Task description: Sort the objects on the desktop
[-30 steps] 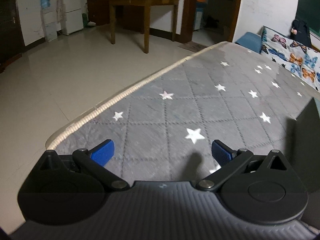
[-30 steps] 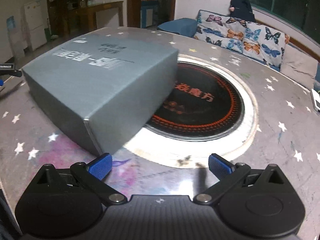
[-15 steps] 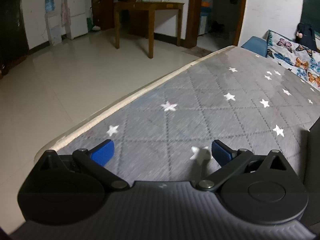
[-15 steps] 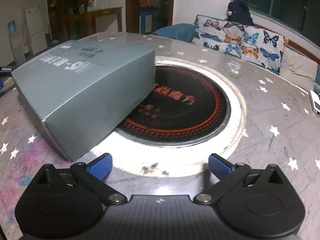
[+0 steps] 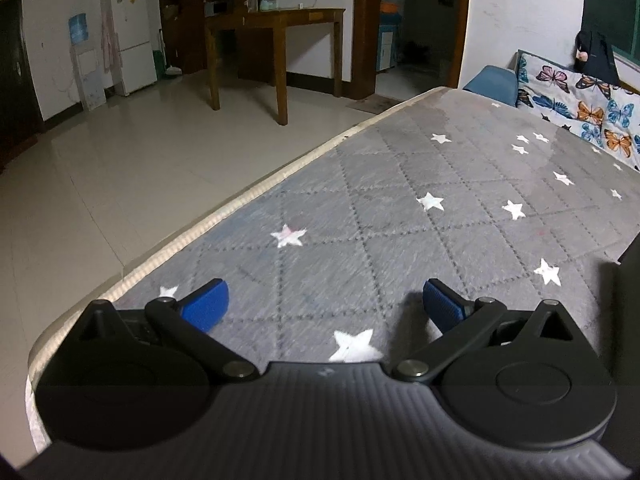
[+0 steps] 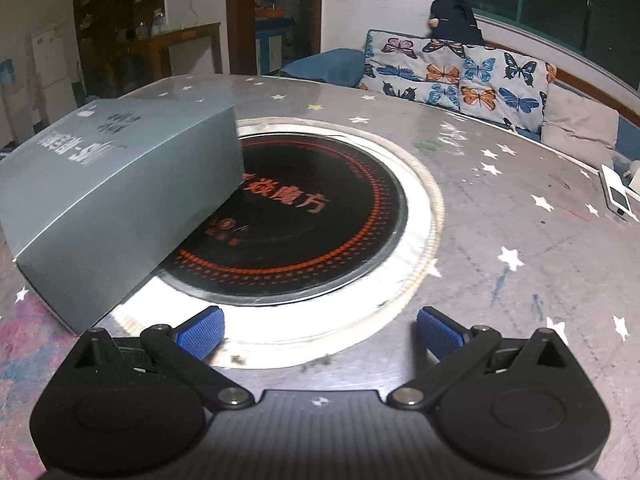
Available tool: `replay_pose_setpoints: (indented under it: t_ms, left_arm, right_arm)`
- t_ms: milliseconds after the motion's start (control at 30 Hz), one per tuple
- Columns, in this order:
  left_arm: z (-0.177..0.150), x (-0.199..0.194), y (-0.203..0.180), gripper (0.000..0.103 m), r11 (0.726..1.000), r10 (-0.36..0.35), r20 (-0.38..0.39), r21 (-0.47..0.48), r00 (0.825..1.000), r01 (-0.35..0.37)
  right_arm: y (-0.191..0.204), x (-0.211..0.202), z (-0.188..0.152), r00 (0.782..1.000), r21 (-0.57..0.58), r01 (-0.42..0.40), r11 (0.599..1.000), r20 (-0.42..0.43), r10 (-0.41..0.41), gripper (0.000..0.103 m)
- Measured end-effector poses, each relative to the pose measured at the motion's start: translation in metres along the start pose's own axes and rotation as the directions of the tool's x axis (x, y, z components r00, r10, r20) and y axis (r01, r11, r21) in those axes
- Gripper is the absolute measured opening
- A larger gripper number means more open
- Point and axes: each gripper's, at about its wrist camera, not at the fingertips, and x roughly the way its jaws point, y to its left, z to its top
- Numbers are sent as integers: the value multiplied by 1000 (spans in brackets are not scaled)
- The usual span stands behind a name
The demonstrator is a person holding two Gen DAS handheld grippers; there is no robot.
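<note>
A large grey cardboard box (image 6: 116, 196) with printed lettering lies on the star-patterned table, its right end over the black round cooktop (image 6: 296, 216) set in a silver ring. My right gripper (image 6: 320, 330) is open and empty, low over the ring's near edge, right of the box's near corner. In the left wrist view my left gripper (image 5: 322, 306) is open and empty above the grey star cloth (image 5: 400, 208) near the table's left edge. A dark box side (image 5: 628, 280) shows at the far right of that view.
A small white device (image 6: 618, 198) lies at the table's far right edge. A butterfly-print cushion (image 6: 460, 76) and sofa stand behind the table. The table edge (image 5: 224, 216) drops to tiled floor on the left, with a wooden table (image 5: 276, 32) and fridge beyond.
The right gripper's view has shifted right, so the box sits further left and the cooktop more central. The left gripper has drawn back toward the table's near left edge. Both stay open.
</note>
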Motion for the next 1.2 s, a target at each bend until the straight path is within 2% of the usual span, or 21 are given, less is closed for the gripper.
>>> replay_pose_setpoints:
  t_ms: [433, 667, 1200]
  left_arm:
    - [7, 15, -4, 103, 1000, 12, 19, -14, 1000, -12]
    - [12, 20, -5, 103, 1000, 10, 19, -15, 1000, -10]
    - [16, 23, -8, 103, 1000, 5, 19, -2, 1000, -5]
  right_arm:
    - [-27, 5, -2, 998, 4, 61, 998, 30, -61, 103]
    - [-41, 4, -4, 992, 54, 107, 993, 55, -110, 103]
    - [-51, 2, -3, 992, 69, 108, 992, 59, -113, 103]
